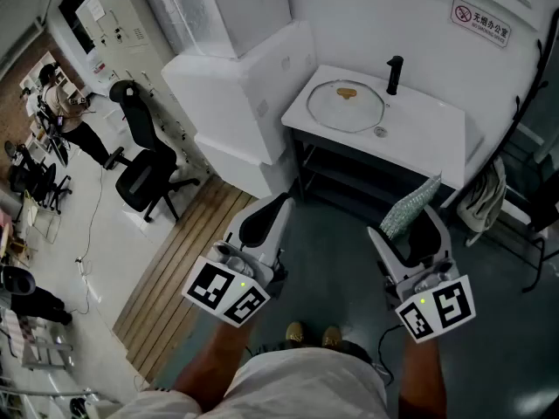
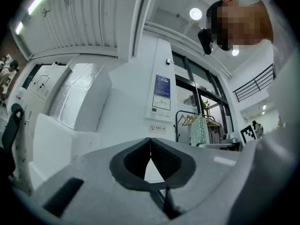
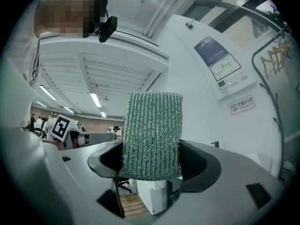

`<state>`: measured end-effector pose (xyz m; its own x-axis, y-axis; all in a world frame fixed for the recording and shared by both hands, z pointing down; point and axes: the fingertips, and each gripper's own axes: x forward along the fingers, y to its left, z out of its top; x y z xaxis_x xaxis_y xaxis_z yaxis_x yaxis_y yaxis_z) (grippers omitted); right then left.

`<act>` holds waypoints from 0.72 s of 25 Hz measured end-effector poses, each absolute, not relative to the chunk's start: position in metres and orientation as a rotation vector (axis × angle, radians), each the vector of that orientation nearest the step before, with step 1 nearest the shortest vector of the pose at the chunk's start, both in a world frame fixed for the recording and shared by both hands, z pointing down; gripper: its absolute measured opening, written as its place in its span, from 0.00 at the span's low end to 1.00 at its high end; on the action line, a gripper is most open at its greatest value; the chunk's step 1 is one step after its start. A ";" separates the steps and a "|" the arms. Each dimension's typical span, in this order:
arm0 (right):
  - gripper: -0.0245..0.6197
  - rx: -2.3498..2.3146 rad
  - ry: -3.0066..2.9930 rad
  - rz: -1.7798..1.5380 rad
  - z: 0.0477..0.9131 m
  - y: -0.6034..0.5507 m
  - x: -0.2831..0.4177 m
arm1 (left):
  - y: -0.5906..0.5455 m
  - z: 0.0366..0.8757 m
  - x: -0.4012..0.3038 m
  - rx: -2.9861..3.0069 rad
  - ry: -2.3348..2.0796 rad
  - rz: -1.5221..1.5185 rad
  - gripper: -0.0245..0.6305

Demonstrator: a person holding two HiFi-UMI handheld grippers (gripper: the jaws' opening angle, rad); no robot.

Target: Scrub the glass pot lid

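White wall and a white sink unit (image 1: 441, 122) fill the far corner of a workshop floor, seen from above the operator's head; the glass pot lid (image 1: 346, 107) lies flat in the round basin, well apart from both tools, with a small brown patch (image 1: 347, 93) near its far edge; a black faucet (image 1: 395, 74) stands just beside it at the back, and a small drain fitting (image 1: 380, 132) sits on the counter at the lid's near right edge.

The left gripper (image 1: 281, 201) is held out in front of the person at the left of the head view, its jaws pressed together with nothing between them; its own view shows the dark pads meeting in a thin line (image 2: 150, 146). The right gripper (image 1: 417, 225) is raised alongside it, clamped on a green scouring pad (image 1: 410, 206); in the right gripper view the ribbed pad (image 3: 152, 130) stands upright between the jaws and rises above them. Each tool carries its marker cube (image 1: 225, 291) nearest the person.

Stacked white foam boxes (image 1: 244, 77) stand left of the sink; a black office chair (image 1: 140, 160) stands on the pale floor beyond a strip of wooden slats (image 1: 188, 251); a red-and-white sign (image 1: 480, 14) hangs on the wall above the counter; a cloth (image 1: 485, 199) hangs at the unit's right side.
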<state>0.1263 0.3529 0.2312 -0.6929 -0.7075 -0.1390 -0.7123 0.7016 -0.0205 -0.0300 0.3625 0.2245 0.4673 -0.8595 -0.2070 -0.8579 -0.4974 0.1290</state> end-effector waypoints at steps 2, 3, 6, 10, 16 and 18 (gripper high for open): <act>0.58 -1.159 2.769 0.052 0.232 0.353 0.131 | 0.363 0.225 -0.025 2.686 -1.575 -0.382 0.06; 0.58 -1.157 2.767 0.052 0.232 0.353 0.133 | 0.364 0.225 -0.023 2.687 -1.577 -0.381 0.06; 0.58 -1.142 2.761 0.053 0.232 0.353 0.139 | 0.364 0.225 -0.017 2.686 -1.587 -0.376 0.06; 0.58 -1.108 2.759 0.039 0.231 0.350 0.146 | 0.362 0.224 -0.011 2.676 -1.613 -0.371 0.06; 0.58 -1.059 2.764 0.029 0.230 0.339 0.162 | 0.352 0.226 0.003 2.658 -1.652 -0.359 0.06; 0.58 -1.040 2.770 0.039 0.231 0.335 0.168 | 0.349 0.230 0.009 2.655 -1.664 -0.350 0.06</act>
